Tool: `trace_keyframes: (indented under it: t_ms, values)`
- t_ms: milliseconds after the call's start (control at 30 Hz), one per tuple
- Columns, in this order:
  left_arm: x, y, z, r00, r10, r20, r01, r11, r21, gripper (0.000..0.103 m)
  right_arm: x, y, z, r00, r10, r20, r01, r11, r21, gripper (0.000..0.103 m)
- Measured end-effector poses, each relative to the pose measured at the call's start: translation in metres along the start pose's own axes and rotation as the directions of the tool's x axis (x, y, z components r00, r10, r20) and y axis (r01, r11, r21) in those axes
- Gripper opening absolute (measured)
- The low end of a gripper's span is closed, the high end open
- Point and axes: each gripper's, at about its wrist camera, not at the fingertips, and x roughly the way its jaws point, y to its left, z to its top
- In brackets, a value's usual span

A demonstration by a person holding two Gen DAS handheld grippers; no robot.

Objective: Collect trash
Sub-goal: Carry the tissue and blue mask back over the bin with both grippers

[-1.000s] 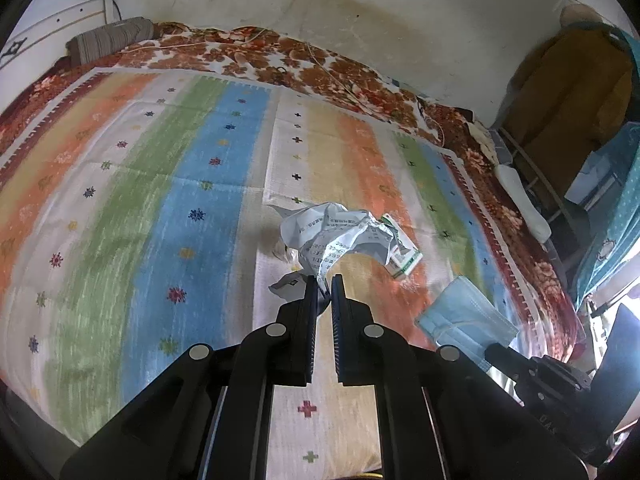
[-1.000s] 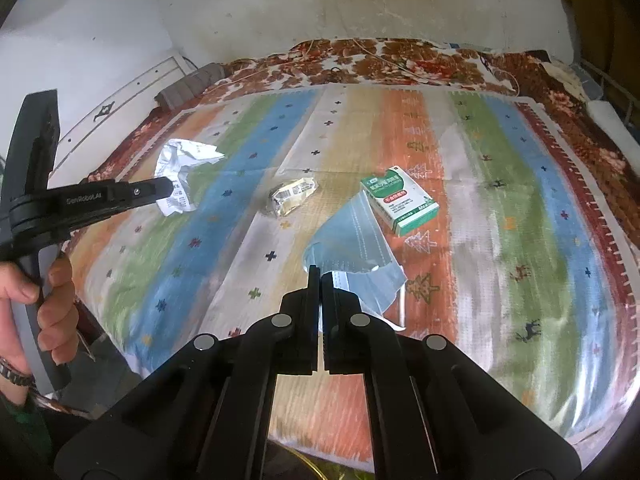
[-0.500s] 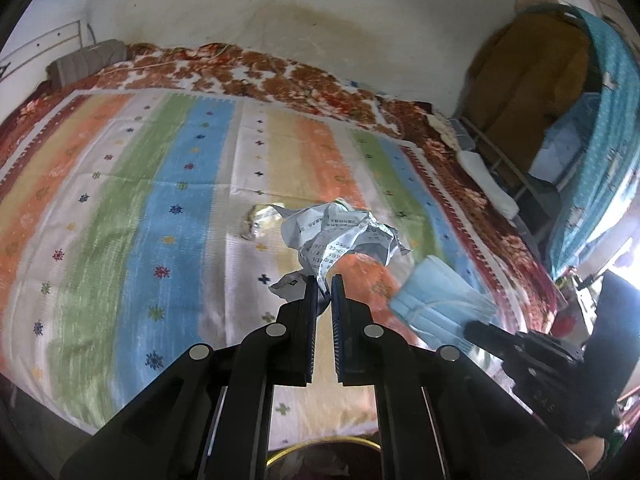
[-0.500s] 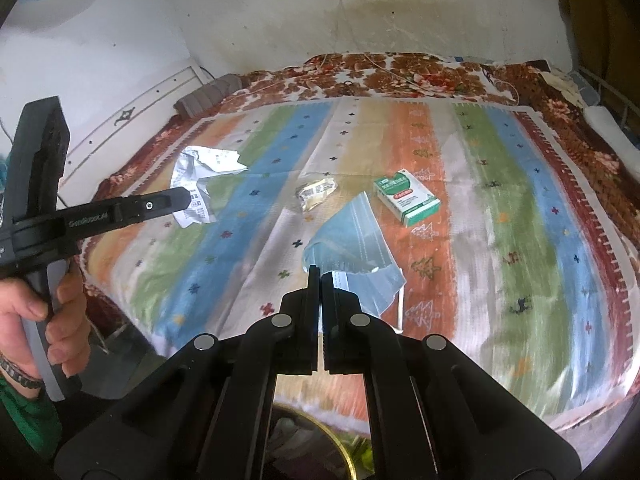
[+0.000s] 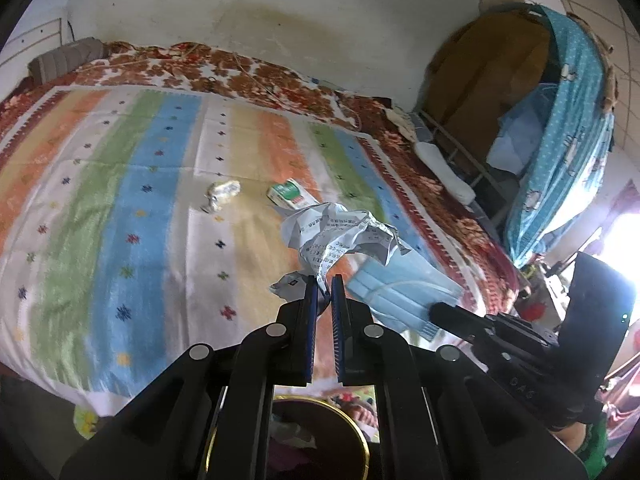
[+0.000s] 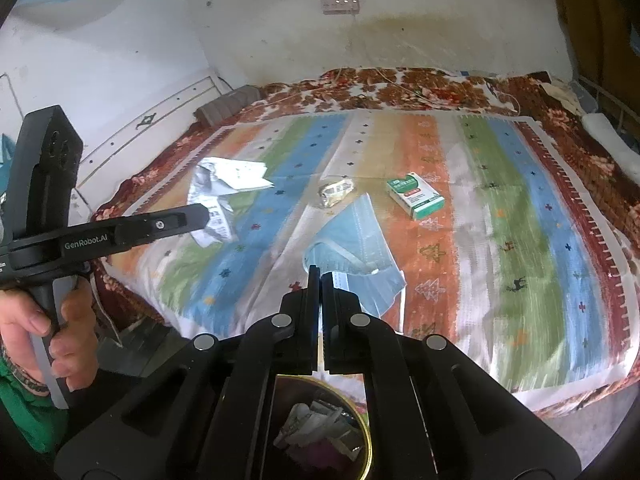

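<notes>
1. The left gripper [image 5: 324, 280] is clenching its fingers on a crumpled printed paper [image 5: 340, 236], holding it clear of the striped bedspread [image 5: 132, 208].
2. The right gripper [image 6: 320, 276] is pinching an edge of a blue face mask [image 6: 352, 244] between tightly closed fingers; the mask is hanging above the bedspread's near edge.
3. A green-and-white box [image 6: 416, 196] and a small crinkled wrapper [image 6: 334, 192] are lying on the bedspread's middle, just beside each other.
4. A gold-rimmed bin [image 6: 366, 436] holding scraps is sitting below the bedspread's near edge, under both grippers.
</notes>
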Motion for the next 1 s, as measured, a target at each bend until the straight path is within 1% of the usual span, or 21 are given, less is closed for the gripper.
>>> trace_keyframes:
  t_ms: [233, 633, 833, 900, 1000]
  values:
    - [-0.009, -0.005, -0.02, 1.0, -0.012, -0.02, 0.012, 1.0, 0.0, 0.006, -0.011, 0.009, -0.019, 1.0, -0.007, -0.023, 0.007, 1.0, -0.003, 0.0]
    - [-0.021, -0.016, -0.059, 0.997, -0.04, -0.065, 0.042, 0.999, 0.019, 0.006, -0.018, 0.022, -0.054, 0.996, 0.017, -0.09, -0.016, 1.0, 0.007, 0.0]
    - [-0.021, -0.014, -0.085, 0.992, -0.028, -0.12, 0.028, 1.0, -0.003, 0.006, -0.02, 0.028, -0.073, 0.992, 0.016, -0.121, -0.014, 1.0, 0.019, 0.0]
    - [-0.019, -0.011, -0.093, 0.99, -0.007, -0.143, 0.005, 1.0, -0.015, 0.006, -0.02, 0.029, -0.08, 0.991, 0.017, -0.135, -0.014, 1.0, 0.028, 0.0]
    - [-0.016, -0.005, -0.103, 0.984, 0.002, -0.179, -0.01, 0.999, -0.04, 0.006, -0.02, 0.032, -0.091, 0.987, 0.019, -0.158, -0.014, 0.999, 0.032, 0.0]
